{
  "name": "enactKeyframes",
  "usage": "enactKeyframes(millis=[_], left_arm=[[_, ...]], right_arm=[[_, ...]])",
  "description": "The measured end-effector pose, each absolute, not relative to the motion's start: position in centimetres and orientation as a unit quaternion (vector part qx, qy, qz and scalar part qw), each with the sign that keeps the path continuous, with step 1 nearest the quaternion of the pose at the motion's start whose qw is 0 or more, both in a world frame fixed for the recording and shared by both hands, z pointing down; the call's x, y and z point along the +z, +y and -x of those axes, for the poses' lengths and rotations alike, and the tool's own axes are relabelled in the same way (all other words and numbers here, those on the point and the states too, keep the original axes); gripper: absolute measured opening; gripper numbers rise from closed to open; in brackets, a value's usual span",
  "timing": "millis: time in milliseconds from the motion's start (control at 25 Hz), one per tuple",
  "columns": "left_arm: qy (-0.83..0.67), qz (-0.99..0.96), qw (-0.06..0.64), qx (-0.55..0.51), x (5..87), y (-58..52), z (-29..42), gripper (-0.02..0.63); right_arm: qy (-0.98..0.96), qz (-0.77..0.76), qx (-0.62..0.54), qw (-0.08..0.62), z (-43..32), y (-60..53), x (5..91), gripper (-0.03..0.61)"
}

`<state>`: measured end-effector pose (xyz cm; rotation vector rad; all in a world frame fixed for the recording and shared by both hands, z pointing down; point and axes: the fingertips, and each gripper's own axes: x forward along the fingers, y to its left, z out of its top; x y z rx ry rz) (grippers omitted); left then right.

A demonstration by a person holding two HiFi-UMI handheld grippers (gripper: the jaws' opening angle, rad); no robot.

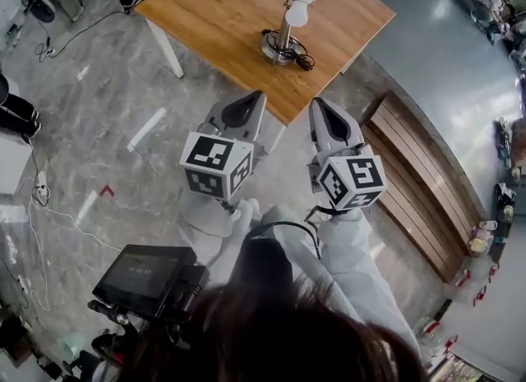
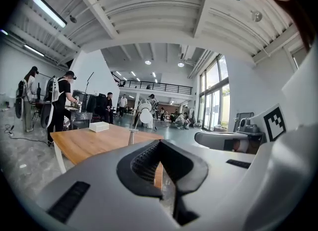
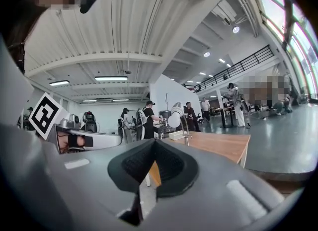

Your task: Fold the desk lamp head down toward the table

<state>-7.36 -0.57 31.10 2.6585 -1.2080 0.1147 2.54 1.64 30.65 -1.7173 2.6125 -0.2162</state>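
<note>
- Left gripper (image 1: 249,99) and right gripper (image 1: 320,107), head view: both short of the table (image 1: 214,19); the desk lamp (image 1: 292,15) stands mid-table, head raised, untouched.
- Left gripper view: jaws together, empty.
- Right gripper view: jaws together, empty; folding not begun.

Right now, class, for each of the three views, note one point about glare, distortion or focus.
Head view: pale glare sheens the grey floor; edges bow. Left gripper view: black circular vignette, ceiling strip light blown out. Right gripper view: ceiling beams curve strongly; the desk lamp is sharp though tiny.
</note>
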Motion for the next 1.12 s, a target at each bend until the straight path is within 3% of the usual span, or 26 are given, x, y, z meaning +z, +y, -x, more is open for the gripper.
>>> enactKeyframes(millis=[680, 1120], left_arm=[[-0.392, -0.901, 0.167, 0.076, 37.8, -25.2, 2.9, 0.0], [-0.32, -0.922, 0.182, 0.119, 41.3, -32.8, -3.0, 0.0]], right_arm=[[0.829, 0.549, -0.1, -0.037, -9.6, -22.8, 35.1, 0.002], [0.901, 0.425, 0.037, -0.077, -12.3, -30.4, 32.9, 0.004]])
